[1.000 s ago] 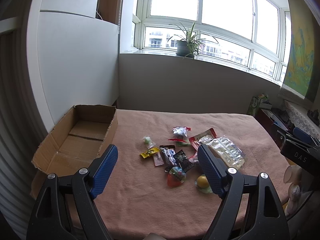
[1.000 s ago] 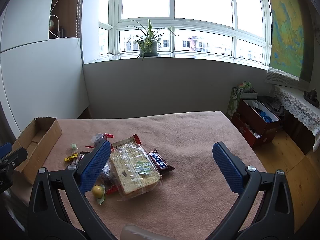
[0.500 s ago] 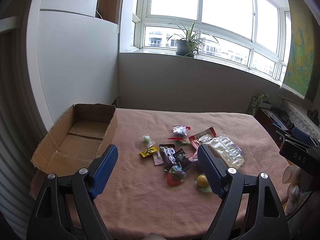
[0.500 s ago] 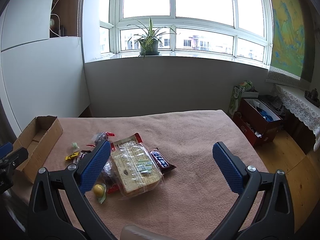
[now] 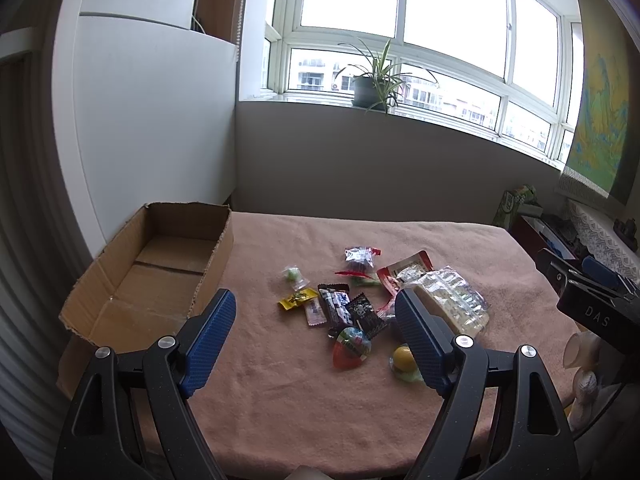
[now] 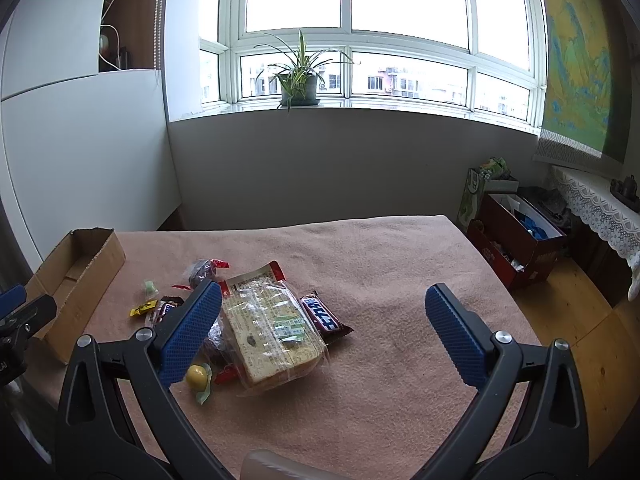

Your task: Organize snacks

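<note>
The left gripper [image 5: 316, 336] hangs wide apart and empty above the table [image 5: 280, 392]; the snack pile [image 5: 360, 300] lies between its fingers toward 12 o'clock, the cardboard box [image 5: 160, 276] at 10. The right gripper [image 6: 320, 332], also spread and empty, has the bread pack [image 6: 272, 328] near its 9 o'clock finger. "DAS" is readable on the right gripper's body in the left wrist view.

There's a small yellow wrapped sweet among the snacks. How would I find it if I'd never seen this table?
Start at the cardboard box on the left of the pink tablecloth. The nearest snacks to it are a pale green sweet and, just in front, the yellow wrapped sweet. It is flat and crinkled with dark print, unlike the round yellow ball further right.
</note>
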Action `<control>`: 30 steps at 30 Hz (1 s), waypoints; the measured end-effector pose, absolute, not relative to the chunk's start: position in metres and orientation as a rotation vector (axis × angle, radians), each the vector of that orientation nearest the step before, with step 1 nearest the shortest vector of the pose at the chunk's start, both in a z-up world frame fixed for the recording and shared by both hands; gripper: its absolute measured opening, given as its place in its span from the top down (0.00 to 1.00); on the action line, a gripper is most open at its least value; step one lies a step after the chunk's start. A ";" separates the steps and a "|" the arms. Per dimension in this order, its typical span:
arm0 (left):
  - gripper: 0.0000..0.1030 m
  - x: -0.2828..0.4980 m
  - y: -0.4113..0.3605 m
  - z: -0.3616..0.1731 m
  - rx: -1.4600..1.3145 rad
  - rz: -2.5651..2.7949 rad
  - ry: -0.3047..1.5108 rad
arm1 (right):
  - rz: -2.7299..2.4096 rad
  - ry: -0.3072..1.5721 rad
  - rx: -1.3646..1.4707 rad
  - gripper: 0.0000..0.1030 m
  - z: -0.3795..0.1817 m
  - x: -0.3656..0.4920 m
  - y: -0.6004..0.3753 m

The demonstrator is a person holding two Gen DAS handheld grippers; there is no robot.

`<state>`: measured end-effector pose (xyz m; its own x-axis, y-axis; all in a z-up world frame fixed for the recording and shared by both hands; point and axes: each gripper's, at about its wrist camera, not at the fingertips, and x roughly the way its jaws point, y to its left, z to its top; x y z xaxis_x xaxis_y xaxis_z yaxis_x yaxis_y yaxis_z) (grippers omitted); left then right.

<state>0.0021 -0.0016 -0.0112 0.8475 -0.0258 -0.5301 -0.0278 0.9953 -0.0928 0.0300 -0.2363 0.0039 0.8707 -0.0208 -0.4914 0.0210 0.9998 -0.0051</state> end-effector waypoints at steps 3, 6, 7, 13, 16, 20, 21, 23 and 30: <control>0.20 0.003 -0.001 -0.014 -0.100 -0.002 0.568 | -0.022 0.517 0.002 0.00 0.003 0.031 -0.237; 0.20 0.005 0.000 -0.020 -0.105 -0.006 0.589 | -0.012 0.530 0.018 0.00 -0.001 0.032 -0.242; 0.20 0.005 0.001 -0.021 -0.104 -0.010 0.594 | -0.003 0.532 0.022 0.00 -0.002 0.031 -0.244; 0.21 0.007 0.006 -0.032 -0.109 -0.022 0.629 | 0.033 0.570 -0.008 0.00 -0.020 0.034 -0.251; 0.21 0.007 0.009 -0.039 -0.113 -0.021 0.650 | 0.058 0.604 -0.012 0.00 -0.028 0.034 -0.252; 0.21 0.009 0.011 -0.048 -0.108 -0.028 0.678 | 0.128 0.625 0.007 0.00 -0.032 0.030 -0.248; 0.21 0.010 0.010 -0.050 -0.106 -0.030 0.683 | 0.145 0.624 0.008 0.04 -0.032 0.029 -0.247; 0.21 0.010 0.009 -0.053 -0.103 -0.040 0.691 | 0.191 0.631 0.004 0.10 -0.031 0.028 -0.240; 0.25 0.016 0.004 -0.065 -0.106 -0.083 0.716 | 0.339 0.667 -0.033 0.10 -0.039 0.025 -0.205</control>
